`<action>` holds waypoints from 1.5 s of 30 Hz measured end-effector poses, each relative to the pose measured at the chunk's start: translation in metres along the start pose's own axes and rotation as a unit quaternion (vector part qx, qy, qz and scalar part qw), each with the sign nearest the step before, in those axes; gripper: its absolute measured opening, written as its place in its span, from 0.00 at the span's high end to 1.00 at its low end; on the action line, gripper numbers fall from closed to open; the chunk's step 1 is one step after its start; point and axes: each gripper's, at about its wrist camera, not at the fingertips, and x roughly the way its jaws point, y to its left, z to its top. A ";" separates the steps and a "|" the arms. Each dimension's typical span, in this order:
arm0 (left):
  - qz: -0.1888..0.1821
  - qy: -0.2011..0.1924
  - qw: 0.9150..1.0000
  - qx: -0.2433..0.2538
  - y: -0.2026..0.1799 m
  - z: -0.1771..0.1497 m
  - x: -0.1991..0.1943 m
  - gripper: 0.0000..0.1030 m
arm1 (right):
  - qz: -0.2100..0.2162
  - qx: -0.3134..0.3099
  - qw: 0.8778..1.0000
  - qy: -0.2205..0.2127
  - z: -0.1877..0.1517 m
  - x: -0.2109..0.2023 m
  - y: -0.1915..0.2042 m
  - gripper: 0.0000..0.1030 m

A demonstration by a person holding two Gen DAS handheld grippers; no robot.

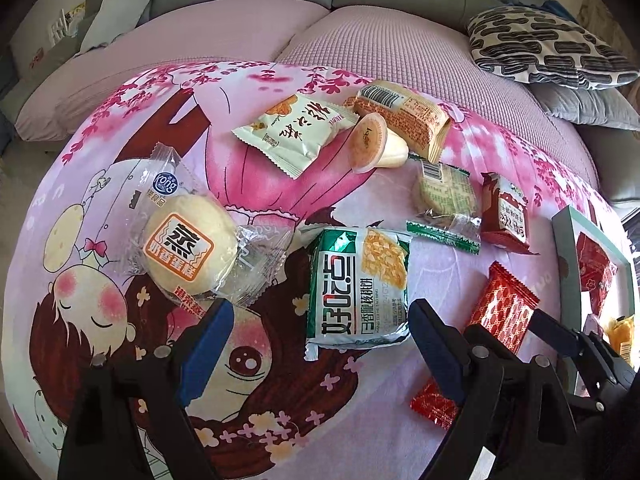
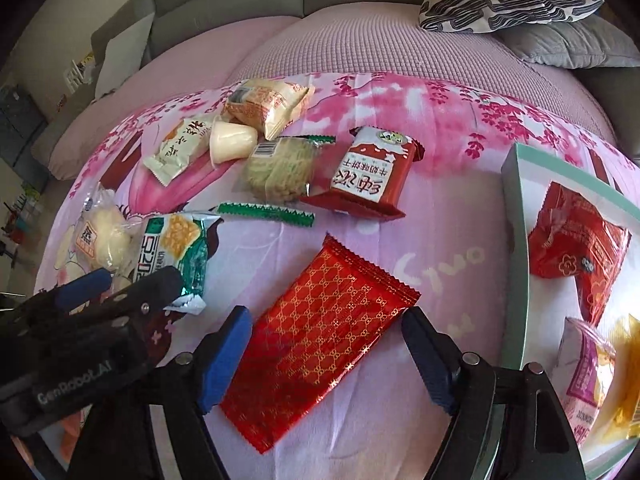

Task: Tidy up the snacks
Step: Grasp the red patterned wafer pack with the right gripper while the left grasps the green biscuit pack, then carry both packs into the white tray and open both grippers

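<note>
**A few snacks are in the box, most are still out**

You are working on a sofa with a pink cartoon blanket (image 2: 460,128) spread on it. The snacks lie on this blanket.

At the right edge of the right wrist view you can see the teal box (image 2: 516,216). Three snacks look to be inside it: a red bag (image 2: 576,248), a pink and white pack (image 2: 586,376) and a yellow one (image 2: 624,396) at the lower right. That part looks done.

Many more are left. The biggest is the round cake in clear wrap (image 1: 188,240) at the left of the left wrist view. Next come the green and white cracker pack (image 1: 360,284) in the middle, the shiny red packet (image 2: 320,344) at the bottom middle of the right wrist view, the cream bag (image 1: 292,132) at the top, the orange wrapped cake (image 1: 404,116), the dark red cookie pack (image 2: 372,172), the pale biscuit in a green-edged wrap (image 2: 280,168), and the small jelly cup (image 1: 376,144).

Your right tool (image 2: 324,356) is spread wide, with the shiny red packet between its fingers, not pinched yet. Your left tool (image 1: 320,340) is spread wide too, just at the near end of the green and white cracker pack.

So I think you are less than halfway.
</note>
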 end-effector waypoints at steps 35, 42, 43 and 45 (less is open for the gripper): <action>0.002 -0.015 0.999 0.028 -0.023 0.000 0.011 0.50 | -0.046 -0.003 0.999 -0.014 -0.031 -0.026 -0.007 0.54; -0.002 -0.038 0.999 0.031 -0.026 0.001 -0.011 0.50 | -0.036 0.010 0.998 -0.047 -0.029 -0.052 -0.016 0.54; -0.003 -0.041 0.999 0.032 -0.026 0.001 -0.014 0.50 | -0.037 0.012 0.998 -0.050 -0.029 -0.055 -0.017 0.54; -0.005 -0.048 0.998 0.032 -0.028 0.001 -0.020 0.50 | -0.036 0.015 0.998 -0.053 -0.028 -0.058 -0.019 0.54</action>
